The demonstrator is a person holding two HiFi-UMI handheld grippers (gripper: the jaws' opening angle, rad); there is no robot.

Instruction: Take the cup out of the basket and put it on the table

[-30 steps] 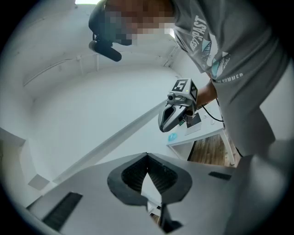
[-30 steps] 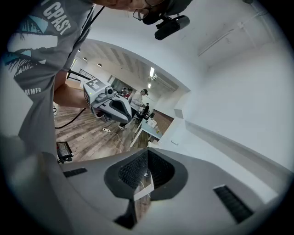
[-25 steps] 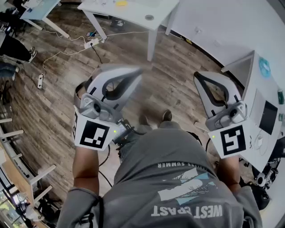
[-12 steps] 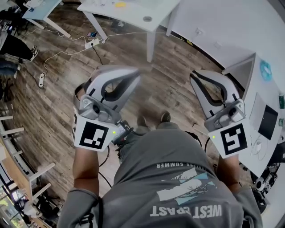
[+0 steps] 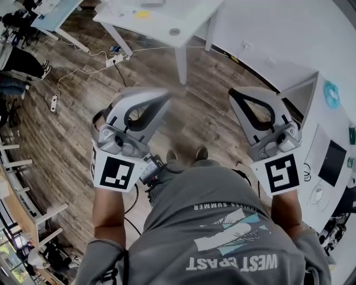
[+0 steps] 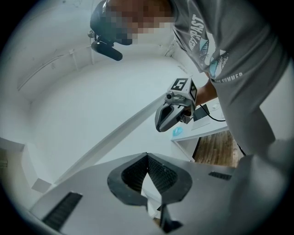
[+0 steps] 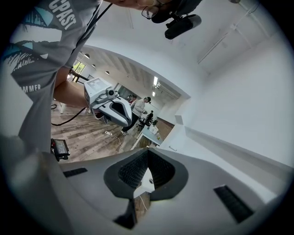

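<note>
No cup and no basket shows in any view. In the head view my left gripper (image 5: 168, 96) and right gripper (image 5: 232, 92) are held out side by side above a wood floor (image 5: 72, 128), both shut with nothing between the jaws. The left gripper view shows its own jaws (image 6: 147, 155) meeting at the tips against a white wall, with the right gripper (image 6: 160, 128) beyond them. In the right gripper view, the closed jaws (image 7: 147, 151) point toward a distant room, and the left gripper (image 7: 129, 124) hangs at the left.
A white table (image 5: 192, 14) stands ahead with a small yellow thing (image 5: 143, 14) on it. A power strip (image 5: 115, 55) and cables lie on the floor. A white desk (image 5: 314, 147) with a dark screen is at the right. A person (image 7: 137, 110) stands far off.
Both grippers have moved forward together, staying shut. The right gripper has drawn left, away from the white desk, and the white table has shifted left in the view.
</note>
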